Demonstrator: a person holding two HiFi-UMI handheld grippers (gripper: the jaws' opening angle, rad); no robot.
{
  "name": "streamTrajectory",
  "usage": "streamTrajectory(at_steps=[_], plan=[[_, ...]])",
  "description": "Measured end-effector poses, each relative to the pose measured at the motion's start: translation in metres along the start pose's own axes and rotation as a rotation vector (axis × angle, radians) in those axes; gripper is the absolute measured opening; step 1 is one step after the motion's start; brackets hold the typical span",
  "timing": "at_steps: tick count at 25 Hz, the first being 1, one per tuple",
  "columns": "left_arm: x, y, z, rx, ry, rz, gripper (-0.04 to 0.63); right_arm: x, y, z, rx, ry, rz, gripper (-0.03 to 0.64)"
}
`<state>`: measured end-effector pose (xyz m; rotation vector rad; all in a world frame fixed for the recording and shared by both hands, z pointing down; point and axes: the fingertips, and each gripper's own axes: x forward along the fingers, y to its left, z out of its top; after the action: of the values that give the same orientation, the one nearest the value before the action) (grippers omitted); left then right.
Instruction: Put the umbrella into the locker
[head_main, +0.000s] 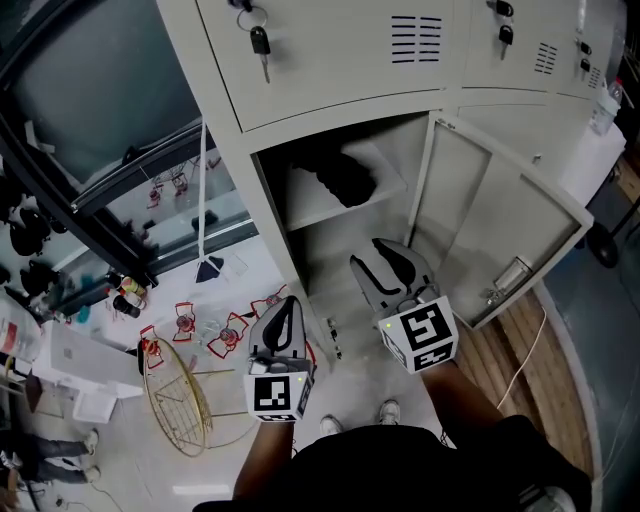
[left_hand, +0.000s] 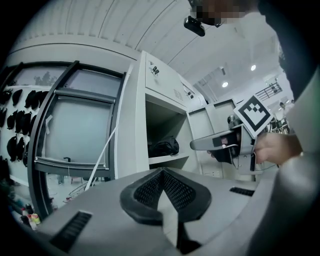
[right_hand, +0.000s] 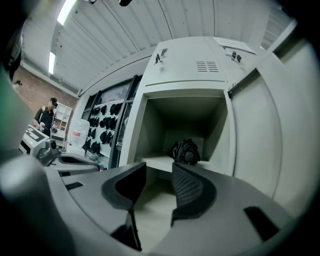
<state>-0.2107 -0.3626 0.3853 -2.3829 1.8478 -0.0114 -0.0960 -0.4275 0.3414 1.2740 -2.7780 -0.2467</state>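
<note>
The folded black umbrella (head_main: 345, 175) lies on the shelf (head_main: 318, 208) inside the open locker, seen also in the left gripper view (left_hand: 163, 147) and the right gripper view (right_hand: 185, 151). My right gripper (head_main: 379, 258) is held in front of the open compartment, below the shelf and apart from the umbrella. Its jaws (right_hand: 159, 172) stand apart with nothing between them. My left gripper (head_main: 285, 305) hangs back to the left of the locker's side wall. Its pads (left_hand: 162, 175) meet at the tip and hold nothing. The locker door (head_main: 510, 230) stands swung out to the right.
A key (head_main: 260, 42) hangs in the closed door above. On the floor at the left lie a wire basket (head_main: 180, 395) and several red clips (head_main: 230, 335). A white cable (head_main: 525, 360) runs across the wooden floor at the right. The person's shoes (head_main: 388, 411) are below.
</note>
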Motion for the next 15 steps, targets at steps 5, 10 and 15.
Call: streamTrajectory(at_steps=[5, 10, 15], plan=[[0.001, 0.0, 0.001, -0.003, 0.003, -0.002, -0.003, -0.008, 0.013, -0.01, 0.001, 0.009, 0.016, 0.075], [-0.001, 0.002, 0.004, 0.011, 0.001, 0.004, -0.003, -0.023, 0.013, -0.018, -0.006, 0.022, 0.021, 0.0], [-0.003, 0.006, 0.004, 0.011, 0.003, 0.008, -0.003, -0.033, 0.01, -0.028, 0.007, 0.039, 0.017, -0.003]])
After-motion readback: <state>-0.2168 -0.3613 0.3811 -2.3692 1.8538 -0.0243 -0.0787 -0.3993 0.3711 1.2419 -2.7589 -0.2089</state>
